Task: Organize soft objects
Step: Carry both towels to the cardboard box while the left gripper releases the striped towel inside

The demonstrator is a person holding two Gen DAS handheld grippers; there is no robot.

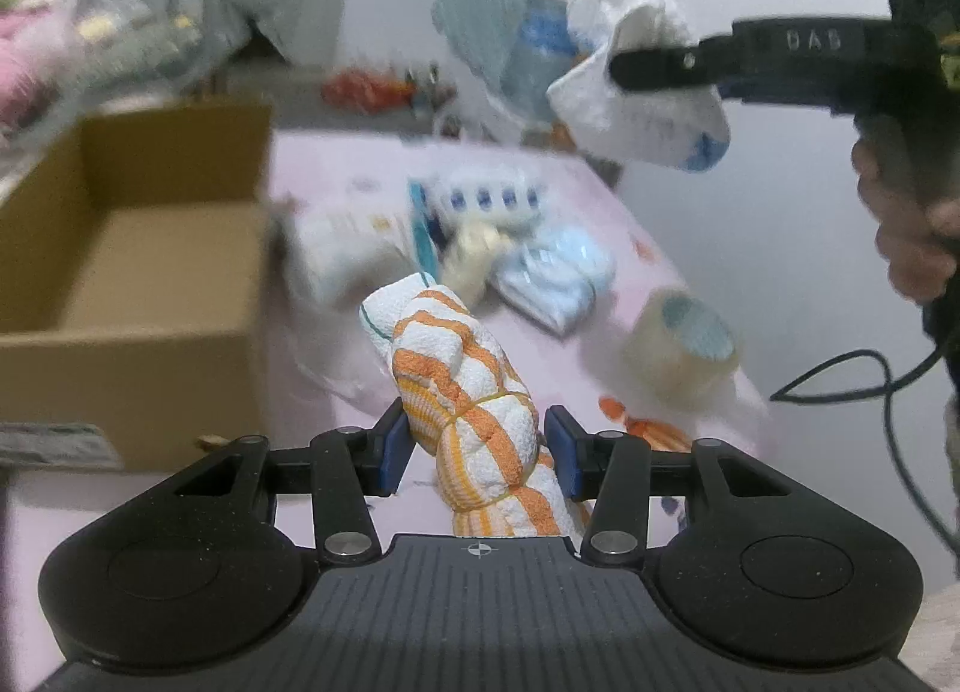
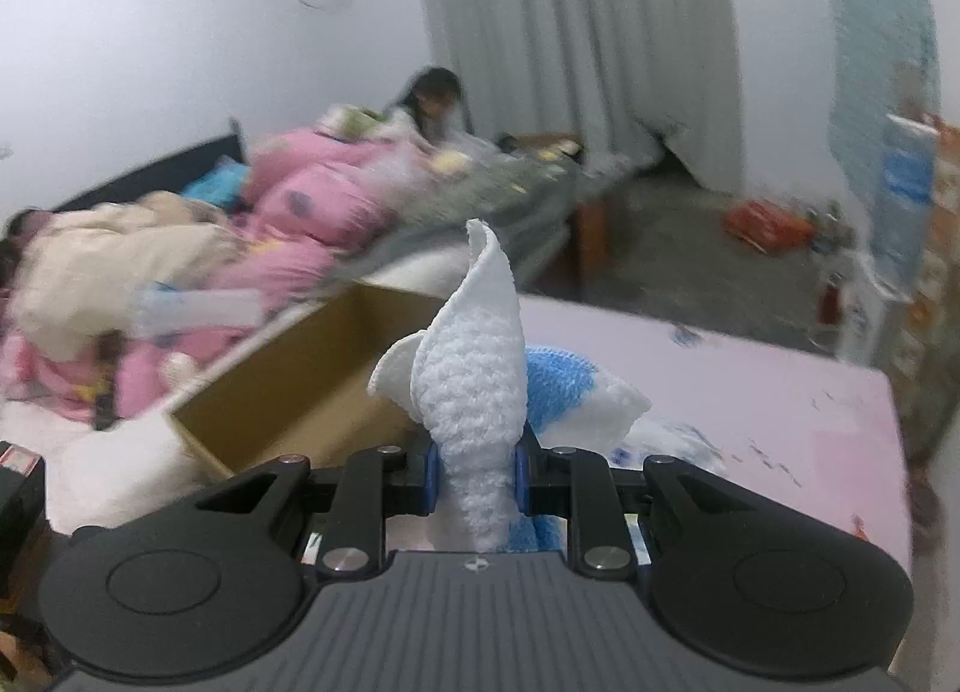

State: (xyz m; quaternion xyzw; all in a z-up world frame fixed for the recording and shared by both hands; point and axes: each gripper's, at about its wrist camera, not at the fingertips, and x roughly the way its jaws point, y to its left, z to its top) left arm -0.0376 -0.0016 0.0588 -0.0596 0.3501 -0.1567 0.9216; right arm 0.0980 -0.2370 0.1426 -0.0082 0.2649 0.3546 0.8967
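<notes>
In the left wrist view my left gripper (image 1: 477, 455) is shut on a rolled orange-and-white striped towel (image 1: 462, 380), held above the pink table (image 1: 336, 176). The open cardboard box (image 1: 138, 272) stands to its left. My right gripper (image 1: 636, 69) shows at the upper right with a white and blue cloth (image 1: 648, 116) hanging from it. In the right wrist view the right gripper (image 2: 475, 473) is shut on that white and blue knitted cloth (image 2: 474, 368), lifted above the table, with the cardboard box (image 2: 312, 380) ahead on the left.
On the table lie a tape roll (image 1: 690, 344), a pack of blue items (image 1: 558, 278), a cream soft toy (image 1: 474, 254) and white packages (image 1: 342, 254). A bed with pink bedding (image 2: 288, 200) and a person (image 2: 429, 104) is beyond the box.
</notes>
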